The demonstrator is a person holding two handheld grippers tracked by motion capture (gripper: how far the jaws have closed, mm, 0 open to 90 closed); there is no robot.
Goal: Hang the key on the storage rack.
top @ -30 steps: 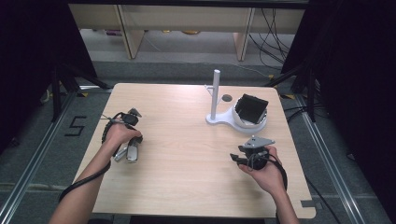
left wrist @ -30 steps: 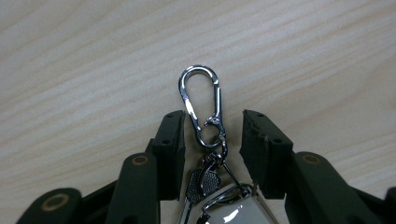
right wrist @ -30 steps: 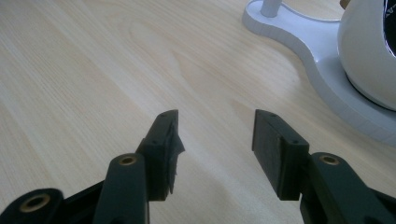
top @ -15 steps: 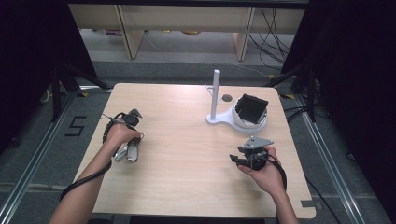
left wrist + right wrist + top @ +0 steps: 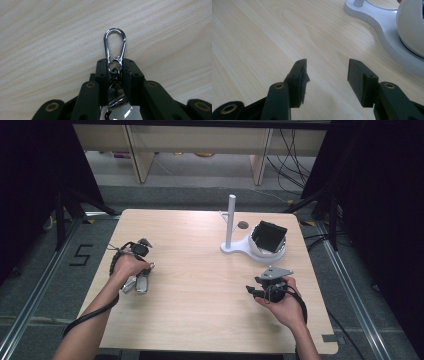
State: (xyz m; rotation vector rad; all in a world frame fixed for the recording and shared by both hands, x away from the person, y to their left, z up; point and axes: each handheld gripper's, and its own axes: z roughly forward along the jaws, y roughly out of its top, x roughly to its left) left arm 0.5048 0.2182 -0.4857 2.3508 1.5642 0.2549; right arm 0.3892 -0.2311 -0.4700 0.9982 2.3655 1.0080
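Two grippers are at work over the wooden surface (image 5: 200,270): the left gripper (image 5: 114,71) has its jaws closed on a keychain, pinching it just below the silver carabiner clip (image 5: 114,46), which sticks out past the jaw tips and lies flat over the wood, while the right gripper (image 5: 327,75) rests with its jaws spread wide and nothing between them, low over the surface near the white stand (image 5: 384,30). In the high view the left gripper (image 5: 137,270) sits at the left side of the surface with the keychain (image 5: 136,283) under it, well apart from the stand (image 5: 250,245) at the far right. The step in hand looks like lifting the keychain to carry it toward the stand's upright post (image 5: 230,220), probably to hang it there. To do it well, I would keep the grip firm on the small ring so the clip cannot swivel, lift straight up before travelling, and keep the clip's loop facing forward so it can meet the post cleanly. By count: one keychain with one carabiner, one white stand with one post, and one black box-like thing (image 5: 268,236) seated on the stand's base.
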